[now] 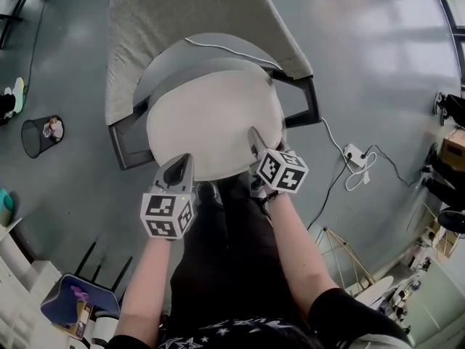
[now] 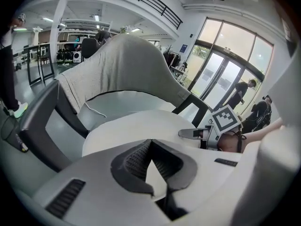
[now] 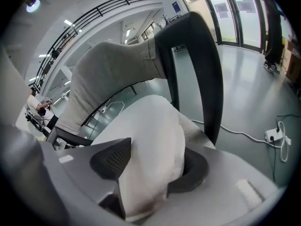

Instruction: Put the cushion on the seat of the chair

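Note:
A round white cushion lies on the seat of a chair with a grey fabric back and dark armrests. Both grippers are at its near rim. My left gripper is on the left, its tips meeting over a thin pinch of the cushion. My right gripper is on the right. Its jaws stand wide, and the puffy cushion rim fills the gap and touches both pads. The right gripper also shows across the cushion in the left gripper view.
A white cable lies on the seat behind the cushion. On the grey floor are a wire waste bin at the left and a power strip with cords at the right. The person's dark-trousered legs stand against the chair front.

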`<state>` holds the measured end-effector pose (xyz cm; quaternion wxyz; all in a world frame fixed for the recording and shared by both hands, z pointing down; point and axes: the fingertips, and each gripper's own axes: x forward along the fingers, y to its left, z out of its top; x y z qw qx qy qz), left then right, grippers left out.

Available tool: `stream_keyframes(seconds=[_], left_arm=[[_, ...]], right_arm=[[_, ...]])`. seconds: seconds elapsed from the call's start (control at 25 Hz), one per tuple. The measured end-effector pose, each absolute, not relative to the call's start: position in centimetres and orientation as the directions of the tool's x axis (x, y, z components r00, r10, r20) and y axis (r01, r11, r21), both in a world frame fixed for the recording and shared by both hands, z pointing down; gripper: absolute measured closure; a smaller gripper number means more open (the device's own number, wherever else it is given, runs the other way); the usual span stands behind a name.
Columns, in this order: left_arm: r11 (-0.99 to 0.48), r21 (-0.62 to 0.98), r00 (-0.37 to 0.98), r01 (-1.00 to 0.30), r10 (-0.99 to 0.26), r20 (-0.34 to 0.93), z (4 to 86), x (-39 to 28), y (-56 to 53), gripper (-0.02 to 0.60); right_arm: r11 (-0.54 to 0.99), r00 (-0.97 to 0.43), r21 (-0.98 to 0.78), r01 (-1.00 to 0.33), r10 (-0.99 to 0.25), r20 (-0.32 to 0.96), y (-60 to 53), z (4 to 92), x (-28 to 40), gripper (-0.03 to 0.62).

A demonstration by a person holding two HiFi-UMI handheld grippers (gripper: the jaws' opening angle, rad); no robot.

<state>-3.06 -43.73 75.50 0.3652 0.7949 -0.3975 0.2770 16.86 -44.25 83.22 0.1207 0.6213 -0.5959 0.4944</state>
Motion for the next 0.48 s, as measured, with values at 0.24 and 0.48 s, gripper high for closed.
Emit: stream_keyframes(seconds=[0.24,0.48], left_arm=[[-0.418,0.357,0.523,-0.836,-0.408,0.748,77.1,-2.6,-44.2,0.575],[-0.418,0.364,0.528,-0.832,-0.397,0.751,77.1,-2.4,-43.6,0.575]], right_arm=[[-0.277,-0.162,-0.37,-0.887,-0.564,0.81,-43.2,85.4,18.1,0.297],[-0.317,-0.105,-0.302,-0.899,-0.513,0.852,-41.3,86.3,19.9,0.283]])
